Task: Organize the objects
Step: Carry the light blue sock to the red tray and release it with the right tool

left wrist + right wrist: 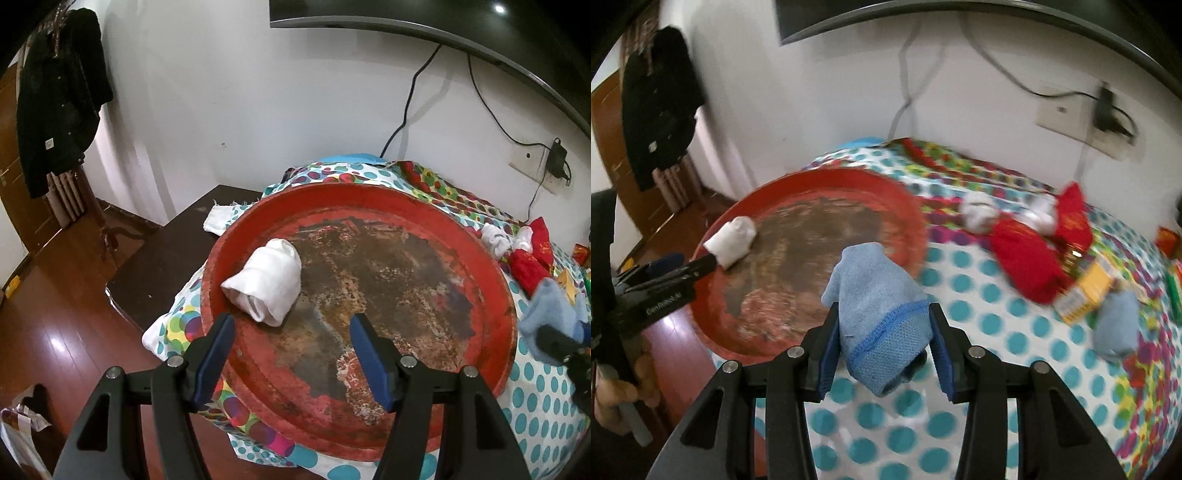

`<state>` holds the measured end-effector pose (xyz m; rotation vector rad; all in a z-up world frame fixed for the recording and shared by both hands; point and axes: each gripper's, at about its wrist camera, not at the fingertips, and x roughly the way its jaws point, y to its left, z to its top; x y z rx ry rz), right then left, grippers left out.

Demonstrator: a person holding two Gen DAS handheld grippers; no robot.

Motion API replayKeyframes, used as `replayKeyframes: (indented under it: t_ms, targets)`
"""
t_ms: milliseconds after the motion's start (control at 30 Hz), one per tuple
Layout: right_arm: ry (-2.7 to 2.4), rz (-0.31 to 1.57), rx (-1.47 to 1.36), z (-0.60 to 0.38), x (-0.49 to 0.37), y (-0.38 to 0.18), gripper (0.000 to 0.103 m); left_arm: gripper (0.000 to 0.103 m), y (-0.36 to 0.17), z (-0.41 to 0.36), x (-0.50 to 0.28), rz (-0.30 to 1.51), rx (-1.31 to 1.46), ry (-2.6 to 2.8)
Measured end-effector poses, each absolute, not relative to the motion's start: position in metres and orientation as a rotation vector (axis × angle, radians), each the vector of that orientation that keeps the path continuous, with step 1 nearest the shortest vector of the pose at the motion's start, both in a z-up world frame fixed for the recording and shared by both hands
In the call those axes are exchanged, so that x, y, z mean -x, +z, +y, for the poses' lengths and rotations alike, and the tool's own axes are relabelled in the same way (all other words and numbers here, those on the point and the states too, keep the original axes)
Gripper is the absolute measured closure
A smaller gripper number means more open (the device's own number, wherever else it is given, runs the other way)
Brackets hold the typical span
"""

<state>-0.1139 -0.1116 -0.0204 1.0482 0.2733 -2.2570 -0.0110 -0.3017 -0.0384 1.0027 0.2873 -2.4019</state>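
Note:
A round red tray with a worn brown middle lies on the polka-dot cloth; it also shows in the right wrist view. A rolled white sock rests on its left part, seen also in the right wrist view. My left gripper is open and empty, just in front of the white sock above the tray. My right gripper is shut on a rolled light blue sock and holds it above the cloth, right of the tray. That sock shows at the right edge of the left wrist view.
Red socks, white socks, another blue sock and a yellow box lie on the dotted cloth at right. A dark cabinet top and wooden floor are at left. Wall and cables stand behind.

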Motion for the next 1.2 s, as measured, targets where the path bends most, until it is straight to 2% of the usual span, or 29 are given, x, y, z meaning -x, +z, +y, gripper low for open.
replayKeyframes:
  t_ms: [333, 833, 1067, 1100, 1200]
  targets:
    - [-2.151, 0.397, -1.064, -0.176, 0.103, -0.040, 0.061, 0.036, -0.042, -0.310, 0.008, 0.355, -0.995, -2.376]
    - [-2.069, 0.465, -1.088, -0.214, 0.097, -0.066, 0.060, 0.036, -0.047, -0.316, 0.009, 0.408, -1.021, -2.366]
    - [-2.092, 0.473, -1.049, -0.215, 0.092, -0.063, 0.045, 0.036, -0.049, -0.316, 0.011, 0.410, -1.031, -2.365]
    - [-2.100, 0.470, -1.042, -0.213, 0.093, -0.062, 0.040, 0.036, -0.050, -0.315, 0.011, 0.407, -1.034, -2.365]
    - [-2.111, 0.457, -1.025, -0.206, 0.094, -0.055, 0.037, 0.036, -0.051, -0.314, 0.012, 0.406, -1.045, -2.370]
